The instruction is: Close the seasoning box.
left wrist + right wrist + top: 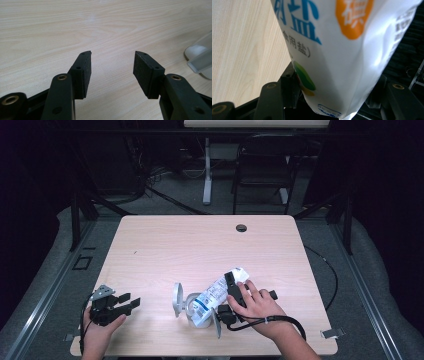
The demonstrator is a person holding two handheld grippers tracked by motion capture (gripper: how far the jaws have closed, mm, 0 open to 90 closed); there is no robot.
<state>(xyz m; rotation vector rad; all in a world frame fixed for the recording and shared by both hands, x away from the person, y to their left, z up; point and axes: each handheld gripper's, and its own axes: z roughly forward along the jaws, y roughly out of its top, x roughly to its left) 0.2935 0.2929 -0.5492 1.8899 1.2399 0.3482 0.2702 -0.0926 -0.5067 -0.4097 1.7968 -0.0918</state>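
Salt bag [342, 50], soft, slick and probably heavy with loose grains, sits clamped between the right tongs [234, 296], best gripped near its flat end, while the left tongs [112, 72] stand apart above the bare surface [75, 30].

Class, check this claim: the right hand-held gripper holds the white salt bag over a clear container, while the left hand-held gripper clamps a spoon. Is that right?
Not quite. The left hand-held gripper clamps nothing: the left gripper view shows its jaws apart over bare table. The rest stands: the right hand-held gripper holds the white salt bag over the clear container.
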